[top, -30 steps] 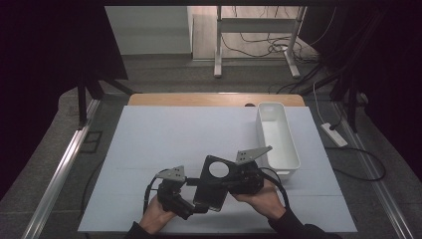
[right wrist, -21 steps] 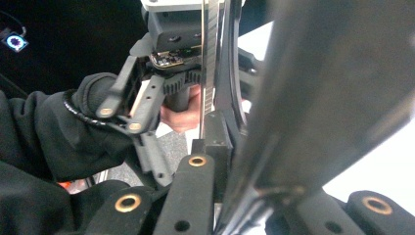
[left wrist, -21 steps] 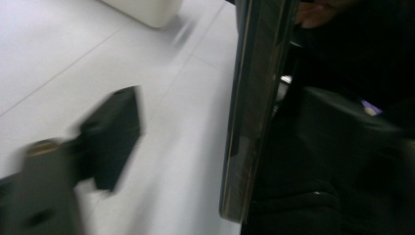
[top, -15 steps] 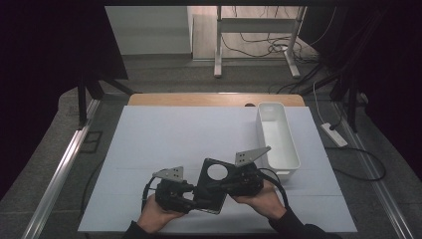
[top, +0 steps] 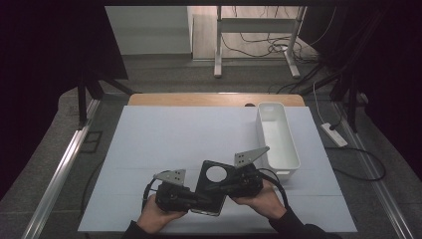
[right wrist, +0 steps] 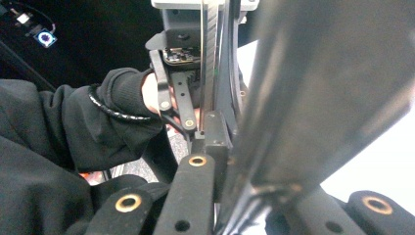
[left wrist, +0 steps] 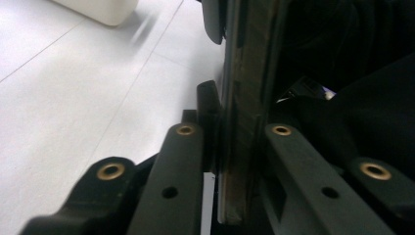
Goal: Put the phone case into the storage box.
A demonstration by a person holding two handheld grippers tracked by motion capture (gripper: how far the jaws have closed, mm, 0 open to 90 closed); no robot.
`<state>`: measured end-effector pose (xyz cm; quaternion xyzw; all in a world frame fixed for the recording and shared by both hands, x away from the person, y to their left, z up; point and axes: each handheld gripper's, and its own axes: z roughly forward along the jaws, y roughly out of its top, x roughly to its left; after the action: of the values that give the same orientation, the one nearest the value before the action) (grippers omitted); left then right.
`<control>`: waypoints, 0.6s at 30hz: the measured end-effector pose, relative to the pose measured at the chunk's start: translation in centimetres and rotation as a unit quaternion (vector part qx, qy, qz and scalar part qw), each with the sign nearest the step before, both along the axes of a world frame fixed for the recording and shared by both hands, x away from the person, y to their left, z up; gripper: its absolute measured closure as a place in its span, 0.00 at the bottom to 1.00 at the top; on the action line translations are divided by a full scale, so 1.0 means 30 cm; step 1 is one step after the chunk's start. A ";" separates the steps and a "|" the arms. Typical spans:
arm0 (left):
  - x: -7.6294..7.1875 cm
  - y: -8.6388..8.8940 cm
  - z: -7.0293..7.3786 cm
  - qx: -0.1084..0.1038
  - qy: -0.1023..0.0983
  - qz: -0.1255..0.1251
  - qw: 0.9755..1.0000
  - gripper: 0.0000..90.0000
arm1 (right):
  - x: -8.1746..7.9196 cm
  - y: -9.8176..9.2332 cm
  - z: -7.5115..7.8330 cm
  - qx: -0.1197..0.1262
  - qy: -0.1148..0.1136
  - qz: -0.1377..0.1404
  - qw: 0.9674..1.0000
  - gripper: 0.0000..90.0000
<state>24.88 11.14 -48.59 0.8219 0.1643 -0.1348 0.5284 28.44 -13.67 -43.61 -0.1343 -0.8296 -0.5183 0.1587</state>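
A flat black plate (top: 207,195) with a round hole is held just above the white table (top: 189,134) near its front edge. My right gripper (top: 230,184) is shut on its right side, and my left gripper (top: 193,199) grips its lower left edge. The left jaws have just been closing, and they now press on the plate. In the left gripper view the plate (left wrist: 243,98) stands edge-on between the left gripper (left wrist: 234,131) jaws. In the right gripper view the plate (right wrist: 303,93) sits in the right gripper (right wrist: 229,161), with the left gripper (right wrist: 183,54) beyond.
A long white bin (top: 277,134) stands at the table's right side, close behind the right hand. A wooden strip (top: 214,99) runs along the table's far edge. Metal rails (top: 59,174) flank the table, and cables lie on the floor at the right.
The left gripper's jaws have closed onto the plate's lower left edge. Both hands and the plate stay near the front edge of the table.
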 end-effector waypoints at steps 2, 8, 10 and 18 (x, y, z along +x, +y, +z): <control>-0.001 0.001 0.004 0.003 -0.001 0.001 1.000 0.94 | 0.000 0.000 0.000 0.002 -0.003 0.001 1.000 0.95; -0.004 0.002 0.008 0.012 -0.005 0.017 1.000 0.94 | -0.003 0.002 0.001 0.000 -0.021 -0.009 1.000 0.90; -0.004 0.004 0.008 0.017 -0.008 0.023 1.000 0.94 | -0.004 0.002 0.002 -0.002 -0.029 -0.023 0.999 0.82; -0.003 0.016 0.001 0.046 -0.021 0.079 0.996 0.94 | 0.007 -0.020 0.024 -0.022 -0.049 -0.092 0.994 0.47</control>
<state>24.79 11.62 -48.57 0.8325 0.2238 -0.0680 0.5022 28.65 -14.27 -42.90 -0.1877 -0.8317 -0.5183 0.0661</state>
